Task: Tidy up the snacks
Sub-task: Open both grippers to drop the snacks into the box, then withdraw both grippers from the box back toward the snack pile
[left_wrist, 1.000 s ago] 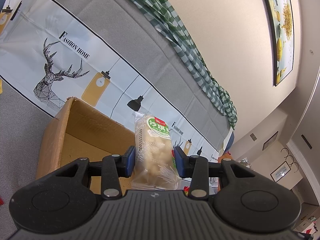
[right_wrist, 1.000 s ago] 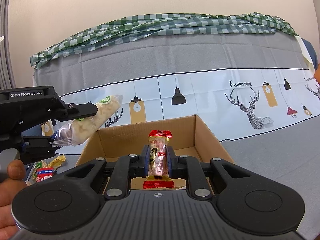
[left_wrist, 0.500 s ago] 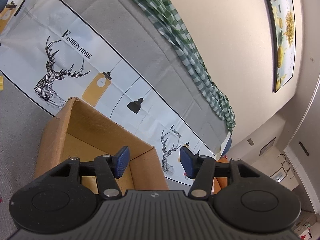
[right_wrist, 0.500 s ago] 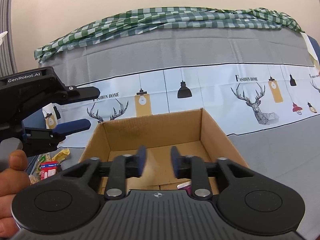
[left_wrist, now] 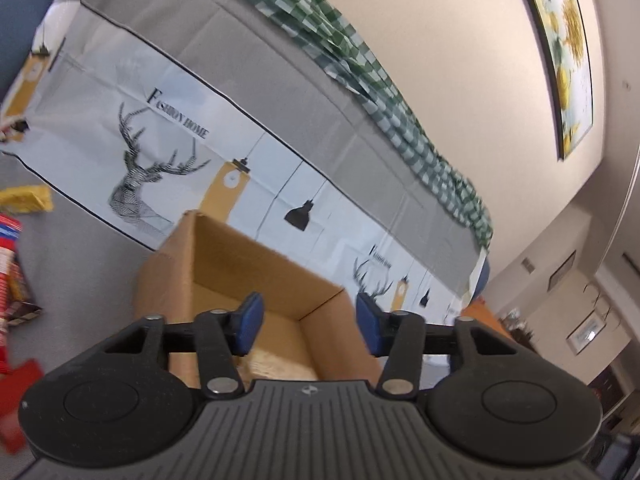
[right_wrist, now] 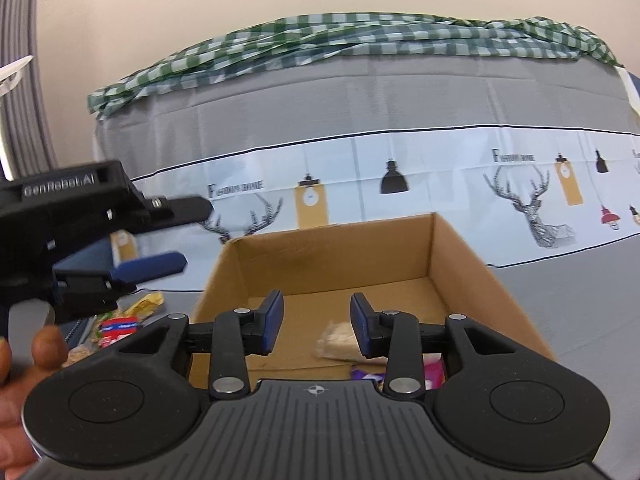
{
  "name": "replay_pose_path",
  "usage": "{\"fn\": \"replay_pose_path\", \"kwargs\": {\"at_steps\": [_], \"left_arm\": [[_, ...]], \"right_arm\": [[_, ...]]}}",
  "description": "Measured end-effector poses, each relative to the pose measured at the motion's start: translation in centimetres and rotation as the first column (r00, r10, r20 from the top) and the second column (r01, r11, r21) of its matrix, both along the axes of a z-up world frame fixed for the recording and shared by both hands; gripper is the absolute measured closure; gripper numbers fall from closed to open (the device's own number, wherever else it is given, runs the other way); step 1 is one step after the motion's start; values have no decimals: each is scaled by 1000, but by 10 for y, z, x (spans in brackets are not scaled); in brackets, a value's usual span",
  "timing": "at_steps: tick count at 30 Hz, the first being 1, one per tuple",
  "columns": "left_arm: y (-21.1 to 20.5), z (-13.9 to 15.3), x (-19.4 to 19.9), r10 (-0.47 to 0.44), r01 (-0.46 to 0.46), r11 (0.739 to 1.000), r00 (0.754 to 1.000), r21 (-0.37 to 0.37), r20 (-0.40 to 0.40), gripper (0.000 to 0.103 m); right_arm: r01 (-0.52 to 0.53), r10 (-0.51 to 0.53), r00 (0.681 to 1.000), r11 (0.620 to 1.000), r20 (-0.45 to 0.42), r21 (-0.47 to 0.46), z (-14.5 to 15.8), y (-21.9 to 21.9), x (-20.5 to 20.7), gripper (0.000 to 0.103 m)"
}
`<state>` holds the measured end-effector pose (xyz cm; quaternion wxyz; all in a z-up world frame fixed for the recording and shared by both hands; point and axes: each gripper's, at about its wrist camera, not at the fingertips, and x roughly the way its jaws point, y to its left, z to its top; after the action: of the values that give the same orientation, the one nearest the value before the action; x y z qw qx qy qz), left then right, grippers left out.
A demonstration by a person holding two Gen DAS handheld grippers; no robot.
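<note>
An open cardboard box (right_wrist: 456,256) stands on the grey cloth; it also shows in the left wrist view (left_wrist: 224,248). My right gripper (right_wrist: 316,324) is open and empty above the box's near side. A pale snack bag (right_wrist: 336,340) lies on the box floor, with a purple and pink packet (right_wrist: 432,372) nearer me. My left gripper (left_wrist: 308,322) is open and empty over the box's near edge; a pale bag (left_wrist: 280,364) lies below it. The left gripper also shows at the left of the right wrist view (right_wrist: 176,236).
Loose snack packets (right_wrist: 124,320) lie on the cloth left of the box, also seen in the left wrist view (left_wrist: 16,216). A printed cloth backdrop (right_wrist: 400,168) with a green checked cloth (right_wrist: 360,40) rises behind the box.
Both grippers opened and let go of their snacks: the pale bag and the red packet dropped into the box. Both grippers have since drawn back slightly.
</note>
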<state>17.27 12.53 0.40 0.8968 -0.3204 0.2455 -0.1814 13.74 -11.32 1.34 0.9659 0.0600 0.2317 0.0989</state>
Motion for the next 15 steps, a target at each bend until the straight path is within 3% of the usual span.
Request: {"fn": "replay_pose_path", "kwargs": {"at_steps": [4,6,9,13,15], "left_arm": [[28,19,-26,15,-17,997,1000,74,19,77],[42,31,-44,17,-23,987,999,161,42,77],[58,38,-69,13,-36,949,997,314,74,77],[87,20,-94,52,-69,934,997,351,58,77],[101,11,-103,114,-119,941,993,318,32,77]], "right_arm": [[-33,33,999,999,-2,24,0,14,-9,64],[-61,62,998,997,-4,42,0,22,-16,64],[-122,121,992,991,16,52,2,38,-27,70],[-190,187,980,981,73,46,4,59,-44,74],[-229,224,969,973,103,32,6,67,-50,75]]}}
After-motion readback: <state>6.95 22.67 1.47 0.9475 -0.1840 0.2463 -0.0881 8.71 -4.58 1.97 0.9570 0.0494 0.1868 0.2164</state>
